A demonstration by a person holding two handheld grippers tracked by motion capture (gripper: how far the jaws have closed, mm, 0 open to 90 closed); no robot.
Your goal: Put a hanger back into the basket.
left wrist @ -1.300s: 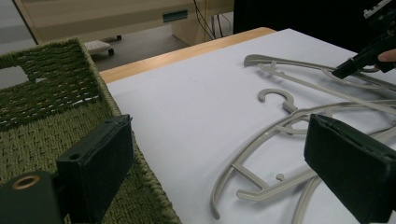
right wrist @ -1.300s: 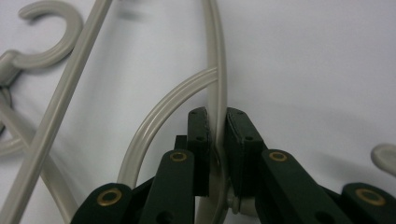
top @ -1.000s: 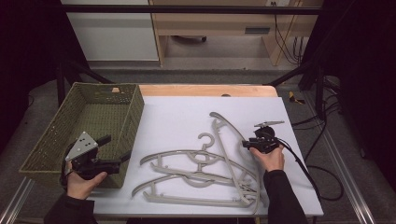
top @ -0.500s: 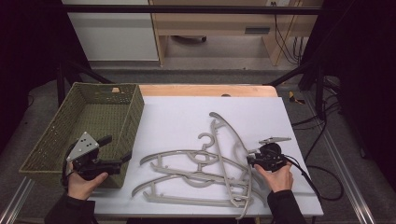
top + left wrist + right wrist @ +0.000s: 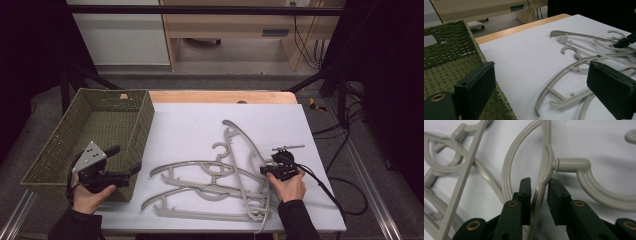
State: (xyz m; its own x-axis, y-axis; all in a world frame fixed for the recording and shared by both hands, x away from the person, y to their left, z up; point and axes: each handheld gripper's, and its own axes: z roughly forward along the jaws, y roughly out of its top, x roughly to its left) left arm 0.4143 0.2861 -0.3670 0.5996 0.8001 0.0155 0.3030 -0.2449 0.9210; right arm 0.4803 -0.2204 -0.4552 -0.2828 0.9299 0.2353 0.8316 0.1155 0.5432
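Three grey plastic hangers lie overlapped on the white table top (image 5: 200,120). One hanger (image 5: 245,137) (image 5: 544,152) runs front to back, and the other two (image 5: 190,162) (image 5: 200,215) lie crosswise under it. My right gripper (image 5: 265,171) (image 5: 539,182) straddles the first hanger's arm beside its hook neck (image 5: 571,165). Its jaws have just been closing, and a thin gap still shows on each side of the bar. At the basket's front right corner I hold my left gripper (image 5: 127,159) (image 5: 541,82) open and empty, pointing toward the hangers (image 5: 574,67).
A green woven basket (image 5: 145,120) (image 5: 449,50) stands on the table's left side. A cable trails from the right gripper over the table's right edge. Behind the table a wooden strip borders its far edge, with furniture legs beyond it.
My right hand has moved toward the table's front edge and lowered onto the hanger, and its jaws have narrowed around the arm. The left hand has stayed put.
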